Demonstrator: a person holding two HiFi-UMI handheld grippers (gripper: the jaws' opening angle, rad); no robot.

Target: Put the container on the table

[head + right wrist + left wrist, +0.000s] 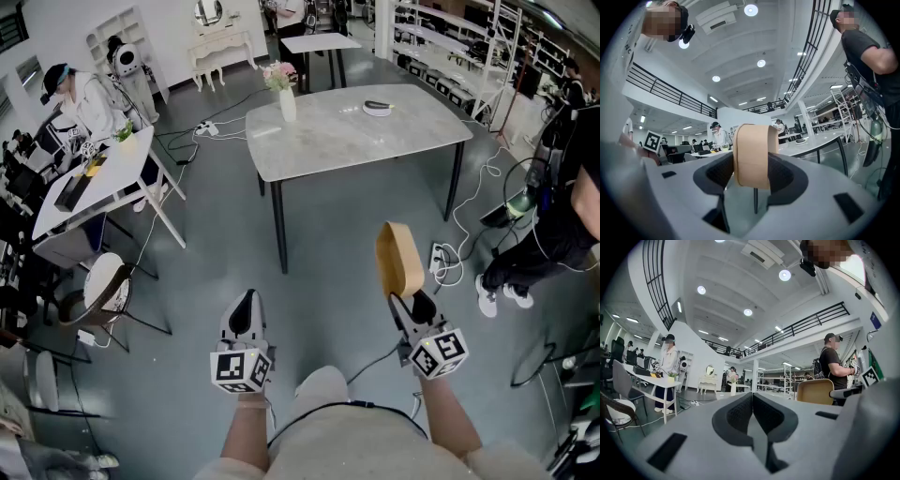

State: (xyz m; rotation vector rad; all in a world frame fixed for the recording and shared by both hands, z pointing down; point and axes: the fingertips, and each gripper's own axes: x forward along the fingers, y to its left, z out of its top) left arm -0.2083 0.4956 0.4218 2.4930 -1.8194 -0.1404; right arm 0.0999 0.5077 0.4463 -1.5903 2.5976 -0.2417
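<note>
A tan, flat, rounded container [398, 258] stands on edge between the jaws of my right gripper [412, 305], which is shut on it. In the right gripper view the container [752, 154] fills the gap between the dark pads [787, 173]. My left gripper [246, 302] is held level beside it, shut, with nothing in it; its pads [736, 414] meet in the left gripper view, where the container [814, 391] shows at the right. The grey marble-topped table [356, 136] stands ahead, well beyond both grippers.
On the table are a white vase with flowers [284, 94] and a small dark-and-white object [379, 107]. A power strip and cables [439, 255] lie on the floor by the table's right leg. A person [553, 234] stands at the right; a white desk [94, 178] and chair [103, 286] are at the left.
</note>
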